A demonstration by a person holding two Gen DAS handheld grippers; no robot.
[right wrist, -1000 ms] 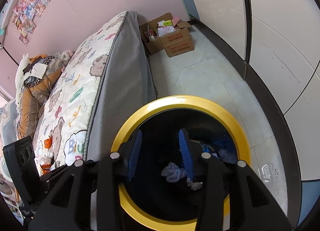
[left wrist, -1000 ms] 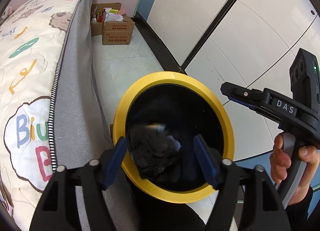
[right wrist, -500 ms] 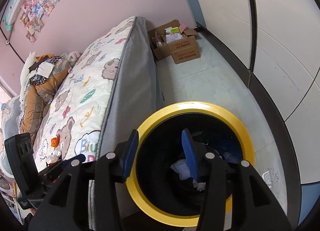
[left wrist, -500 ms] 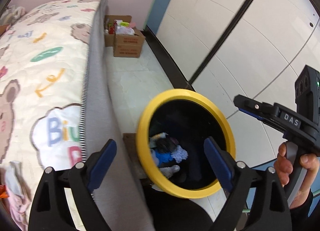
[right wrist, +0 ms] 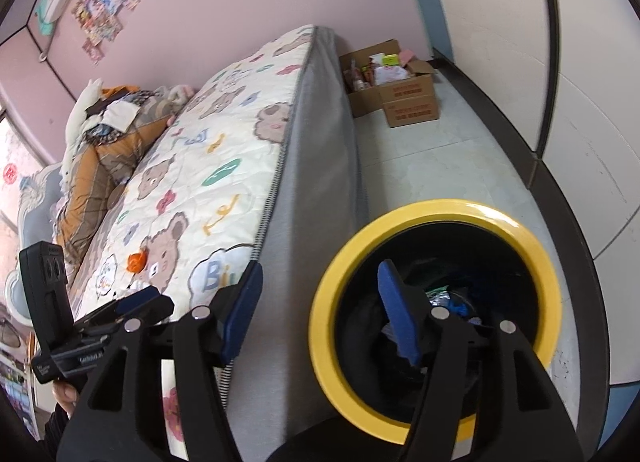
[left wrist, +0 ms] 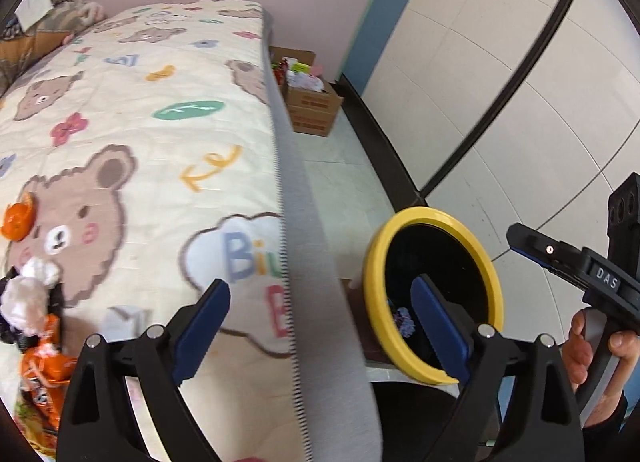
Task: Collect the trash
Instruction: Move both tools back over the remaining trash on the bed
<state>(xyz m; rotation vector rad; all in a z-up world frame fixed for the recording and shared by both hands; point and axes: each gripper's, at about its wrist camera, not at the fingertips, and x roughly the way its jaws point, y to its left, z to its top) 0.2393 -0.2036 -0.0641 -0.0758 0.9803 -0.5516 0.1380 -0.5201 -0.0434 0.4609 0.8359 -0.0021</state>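
Trash (left wrist: 34,316) lies on the bed (left wrist: 140,149), at the near left corner of the quilt in the left wrist view: crumpled white tissue, something black, and orange wrappers below them. An orange scrap (left wrist: 18,217) sits just beyond that heap, on the printed bear's ear; in the right wrist view it shows as a small orange spot (right wrist: 136,262) on the quilt.

The left gripper (left wrist: 320,322) hangs above the bed's near edge, its blue pads spread wide with nothing between them; one pad is over the quilt, the other in front of the bin (left wrist: 432,298). The bin, black with a yellow rim, stands on the floor right of the bed, just beside its grey side. Scraps, some of them blue, lie inside it (right wrist: 448,302).

The right gripper (right wrist: 320,314) is right of the bed too, one pad in front of the bed's grey side and the other over the bin's mouth. Its jaws are opening and grip nothing. A hand (left wrist: 600,358) holds its handle at the right edge of the left wrist view.

A cardboard box (right wrist: 396,93) stands on the floor beyond the bin, near the bed's far corner.
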